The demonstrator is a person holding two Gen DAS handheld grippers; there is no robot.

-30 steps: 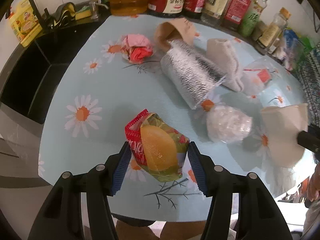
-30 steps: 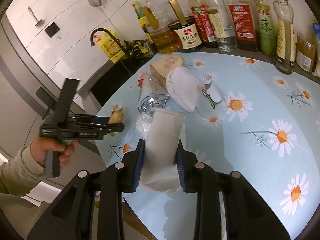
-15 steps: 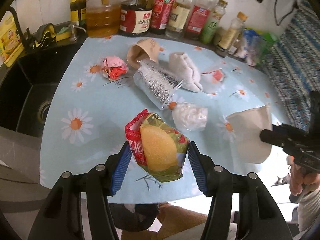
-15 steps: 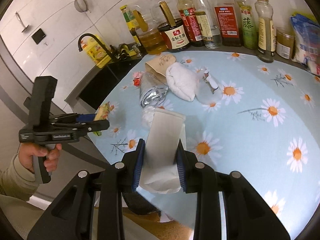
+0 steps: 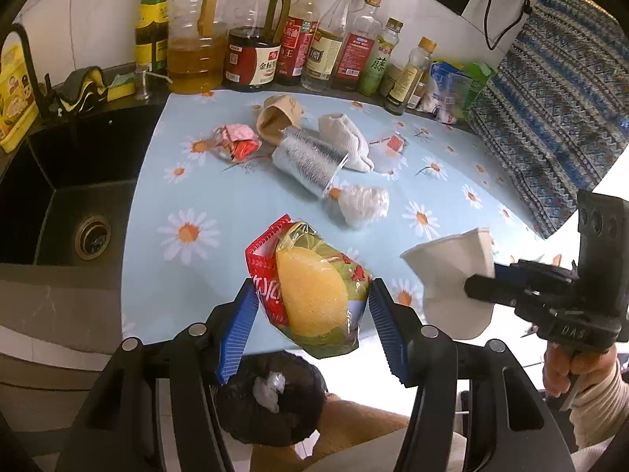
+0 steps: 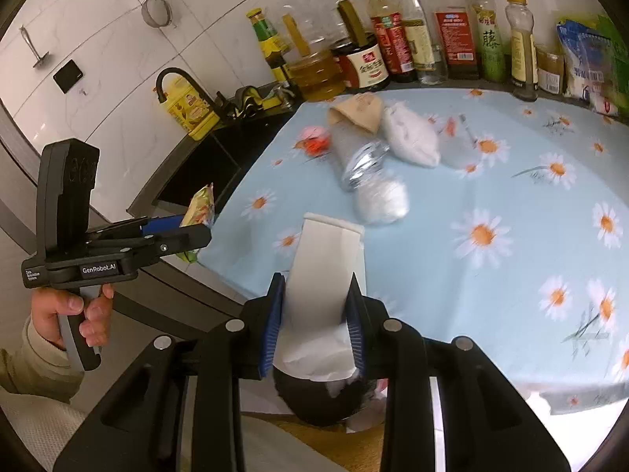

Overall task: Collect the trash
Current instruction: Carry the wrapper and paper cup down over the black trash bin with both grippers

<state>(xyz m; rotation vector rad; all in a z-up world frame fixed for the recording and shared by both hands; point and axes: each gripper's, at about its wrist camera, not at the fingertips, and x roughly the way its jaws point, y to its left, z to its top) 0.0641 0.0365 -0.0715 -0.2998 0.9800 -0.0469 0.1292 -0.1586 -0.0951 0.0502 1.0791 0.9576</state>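
My left gripper (image 5: 310,330) is shut on a yellow and red snack wrapper (image 5: 310,287) and holds it past the table's front edge, above a black trash bin (image 5: 271,397). My right gripper (image 6: 314,322) is shut on a crushed white paper cup (image 6: 326,271), also above the bin (image 6: 326,401). The cup (image 5: 452,271) and right gripper show at the right of the left wrist view. On the table lie a silver foil bag (image 5: 310,161), a clear plastic ball (image 5: 363,204), a red-pink wrapper (image 5: 236,143), a brown paper cup (image 5: 277,118) and a white cloth (image 5: 346,139).
The table has a blue daisy cloth (image 5: 220,196). Several sauce and oil bottles (image 5: 251,55) line its far edge. A black sink (image 5: 59,212) lies to the left. A patterned blue fabric (image 5: 558,90) is at the right. A small clear bag (image 5: 393,145) lies near the cloth.
Both grippers have drawn back from the table toward the near edge with their loads. The black trash bin has come into view below them.
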